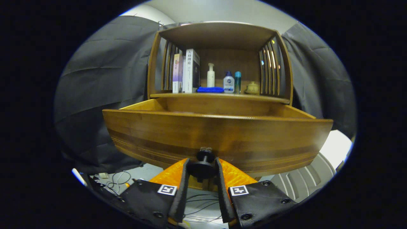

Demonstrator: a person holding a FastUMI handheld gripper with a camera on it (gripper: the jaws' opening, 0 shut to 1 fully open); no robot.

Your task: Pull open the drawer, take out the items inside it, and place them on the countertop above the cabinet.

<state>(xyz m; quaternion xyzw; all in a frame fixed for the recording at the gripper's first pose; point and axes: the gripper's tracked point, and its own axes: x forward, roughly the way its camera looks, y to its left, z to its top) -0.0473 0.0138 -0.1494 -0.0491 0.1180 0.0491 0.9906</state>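
A wooden cabinet has its drawer [219, 136] pulled out toward me. A dark round knob [203, 167] sticks out from the drawer's front panel. My gripper [203, 165] is shut on that knob, with one finger pressing on each side of it. The drawer's inside is hidden behind its tall front panel, so I cannot tell what lies in it. Above the drawer is the countertop [270, 98], a shelf under a wooden canopy.
On the countertop stand two books [187, 71], a white pump bottle [210, 75], a small white bottle [228, 82], a teal tube [237, 82], a blue cloth [210, 90] and a small jar [252, 88]. Cables [119, 181] lie on the floor below left.
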